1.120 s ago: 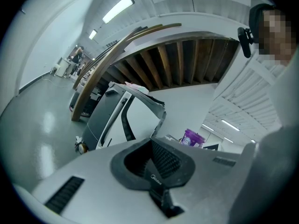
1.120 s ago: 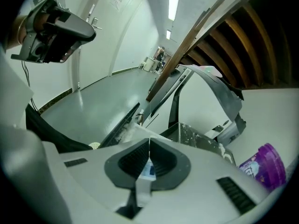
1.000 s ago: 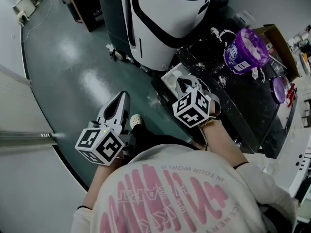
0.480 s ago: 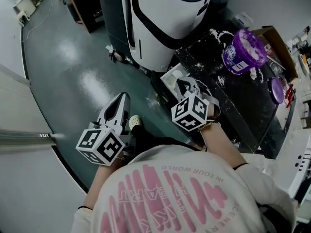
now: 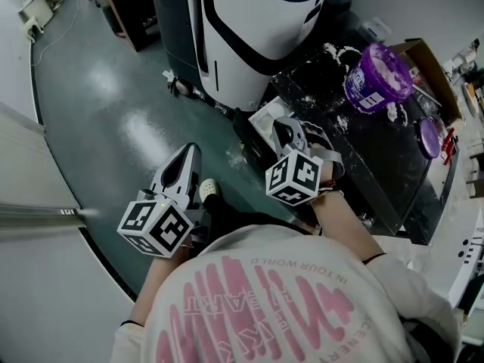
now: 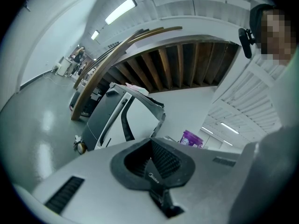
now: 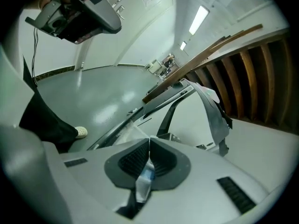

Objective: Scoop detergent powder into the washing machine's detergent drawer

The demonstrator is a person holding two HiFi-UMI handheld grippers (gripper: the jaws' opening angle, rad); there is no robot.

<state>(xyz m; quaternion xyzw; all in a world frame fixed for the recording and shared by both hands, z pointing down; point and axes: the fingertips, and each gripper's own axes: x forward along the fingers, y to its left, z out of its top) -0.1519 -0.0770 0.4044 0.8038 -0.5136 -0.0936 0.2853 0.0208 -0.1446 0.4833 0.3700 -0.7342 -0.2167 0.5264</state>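
The purple detergent tub (image 5: 378,74) stands open, full of white powder, on the black washing machine top (image 5: 378,157). The white detergent drawer (image 5: 262,119) sticks out at the machine's near-left corner. My right gripper (image 5: 284,125) hovers over that drawer, shut on a thin pale-blue and white scoop handle (image 7: 144,178); the scoop's bowl is hidden. My right gripper (image 7: 149,139) points past the drawer toward the white machine panel. My left gripper (image 5: 190,150) hangs over the green floor, well left of the drawer. In its own view my left gripper (image 6: 151,140) is shut with nothing between the pads.
Spilled white powder (image 5: 338,51) dusts the machine top around the tub. The purple lid (image 5: 429,138) lies at the top's right edge, beside a cardboard box (image 5: 435,63). A large white and black machine (image 5: 257,21) stands behind the drawer. My shoe (image 5: 209,189) rests on the floor.
My right gripper has drawn back slightly toward me and to the left above the drawer. The left gripper has stayed where it was.
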